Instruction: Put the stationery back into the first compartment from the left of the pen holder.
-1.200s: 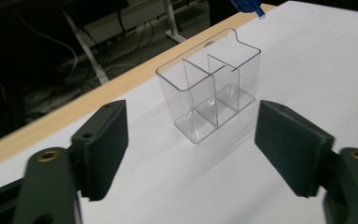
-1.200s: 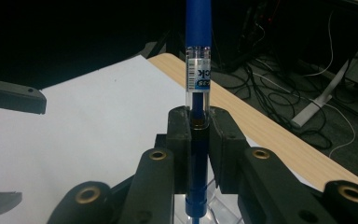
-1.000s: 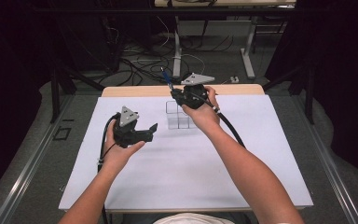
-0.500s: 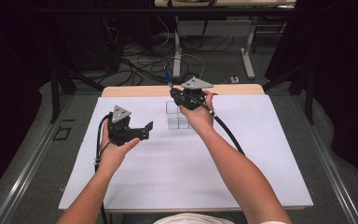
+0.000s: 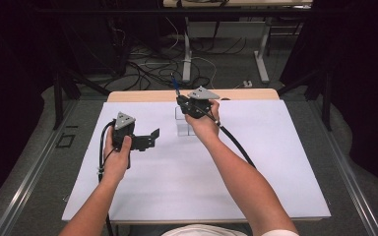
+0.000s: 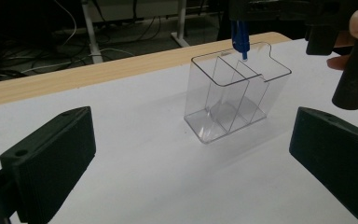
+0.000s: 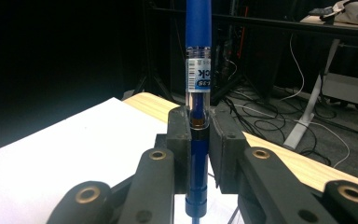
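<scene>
High view: right gripper (image 5: pixel 181 102) hangs over the clear organizer (image 5: pixel 185 123) at the far middle of the tabletop (image 5: pixel 187 172), with a blue pen (image 5: pixel 175 86) clamped upright between its fingers. Left gripper (image 5: pixel 150 139) hovers well to the left of the organizer, fingers spread wide, holding nothing.

Progress, as I judge it: pick-up done, pen carried to the organizer, insertion just starting. In the left gripper view the pen tip (image 6: pixel 244 53) sits at the rim of the organizer (image 6: pixel 235 100), over a back compartment; can't tell if it is already below the rim. Left to do: lower the pen in, release, pull the hand away.

Pen look: right gripper view shows the pen (image 7: pixel 199 84) vertical, dark blue upper barrel, clear middle section with a white barcode label and blue print, blue lower part running down past the fingers. The organizer is see-through plastic with thin dividers, three slots visible, all look empty, standing upright near the wooden far edge.
</scene>
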The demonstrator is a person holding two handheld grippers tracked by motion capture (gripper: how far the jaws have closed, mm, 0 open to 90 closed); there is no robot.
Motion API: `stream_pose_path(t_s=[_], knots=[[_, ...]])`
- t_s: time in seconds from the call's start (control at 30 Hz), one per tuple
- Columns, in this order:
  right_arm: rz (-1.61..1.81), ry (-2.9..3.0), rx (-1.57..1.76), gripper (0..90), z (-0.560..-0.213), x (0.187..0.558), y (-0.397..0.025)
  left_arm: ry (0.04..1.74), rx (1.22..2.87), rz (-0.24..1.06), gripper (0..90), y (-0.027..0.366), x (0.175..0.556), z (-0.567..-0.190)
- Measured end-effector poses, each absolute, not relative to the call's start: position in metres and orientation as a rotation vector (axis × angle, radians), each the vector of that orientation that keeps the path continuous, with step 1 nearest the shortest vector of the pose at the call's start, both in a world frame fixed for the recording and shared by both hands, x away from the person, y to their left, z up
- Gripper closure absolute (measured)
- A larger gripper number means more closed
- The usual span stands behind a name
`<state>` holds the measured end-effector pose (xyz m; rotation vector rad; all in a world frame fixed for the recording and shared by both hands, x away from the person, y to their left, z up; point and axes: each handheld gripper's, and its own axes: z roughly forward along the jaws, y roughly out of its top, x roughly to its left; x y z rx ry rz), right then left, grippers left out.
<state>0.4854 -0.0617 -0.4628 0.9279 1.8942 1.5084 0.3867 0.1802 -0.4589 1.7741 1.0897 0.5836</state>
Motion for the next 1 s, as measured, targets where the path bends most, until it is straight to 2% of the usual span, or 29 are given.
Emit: stream_pose_path(t_s=[1.0], knots=[[1.418,1.956,1.022,79.5,-0.489,0.490,-0.053,1.092,1.775,0.570,0.3,0.184,0.387,-0.462]])
